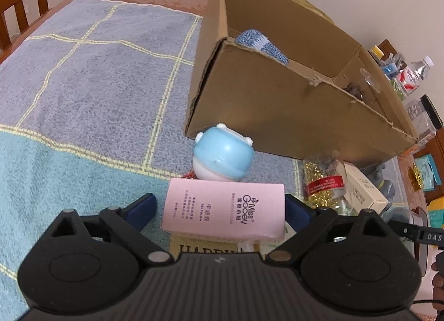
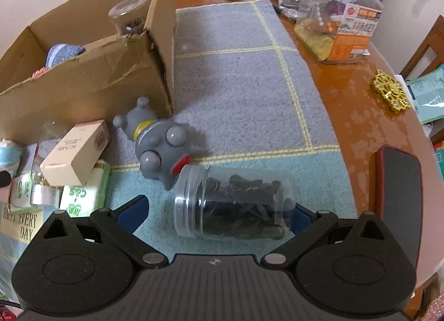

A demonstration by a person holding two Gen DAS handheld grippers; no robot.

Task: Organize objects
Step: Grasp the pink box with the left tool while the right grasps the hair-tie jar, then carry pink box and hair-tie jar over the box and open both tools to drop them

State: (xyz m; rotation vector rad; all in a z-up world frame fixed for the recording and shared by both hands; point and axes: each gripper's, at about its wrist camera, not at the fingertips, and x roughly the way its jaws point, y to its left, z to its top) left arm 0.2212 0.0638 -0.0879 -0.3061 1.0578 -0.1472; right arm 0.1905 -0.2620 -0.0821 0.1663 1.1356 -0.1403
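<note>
While the pink nail-gel box (image 1: 224, 211) is straddled by the wide-apart left gripper (image 1: 220, 210), the clear jar of dark pieces (image 2: 233, 206) is framed, ungripped, by the spread right gripper (image 2: 219, 211).

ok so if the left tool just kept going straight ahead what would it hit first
Most likely the pink box: it already lies between the open fingers of the left tool. Just past it stands a small blue and white toy, though depth is hard to judge here.

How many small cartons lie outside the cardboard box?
2: the pink carton between the left gripper's fingers, and the beige carton resting on the clutter left of the grey toy. Others may be hidden.
</note>
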